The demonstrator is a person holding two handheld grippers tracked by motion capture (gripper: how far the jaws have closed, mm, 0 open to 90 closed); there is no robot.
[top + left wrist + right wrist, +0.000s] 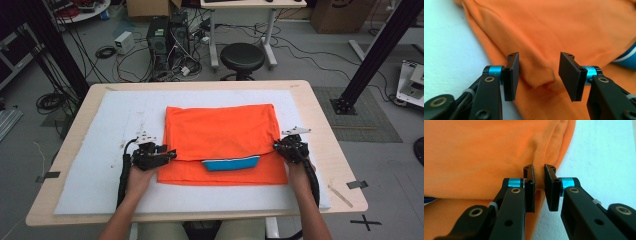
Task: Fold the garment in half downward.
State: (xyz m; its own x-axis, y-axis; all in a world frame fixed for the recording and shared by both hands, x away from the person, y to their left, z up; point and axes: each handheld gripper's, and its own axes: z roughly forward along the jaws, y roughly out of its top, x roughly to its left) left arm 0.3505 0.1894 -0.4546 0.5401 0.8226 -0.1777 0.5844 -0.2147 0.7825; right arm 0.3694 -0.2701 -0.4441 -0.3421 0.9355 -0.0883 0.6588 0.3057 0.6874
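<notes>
The orange shirt point(220, 135) lies folded mid-frame on the white-padded counter point(85, 165). Left hand-held gripper point(172, 155) gapes around its corner; right hand-held gripper point(275, 145) pinches its edge.

Orange shirt point(220, 132) folded on white mat point(100, 165); L gripper point(170, 156), R gripper point(278, 145) at its side edges

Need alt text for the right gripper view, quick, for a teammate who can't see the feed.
The right claw has its two black jaws drawn close on a raised fold at the edge of an orange shirt, with a narrow gap showing between the pads. The shirt lies on a white padded mat, which is bare to the right of the claw. A sliver of blue trim peeks out at far left.
</notes>
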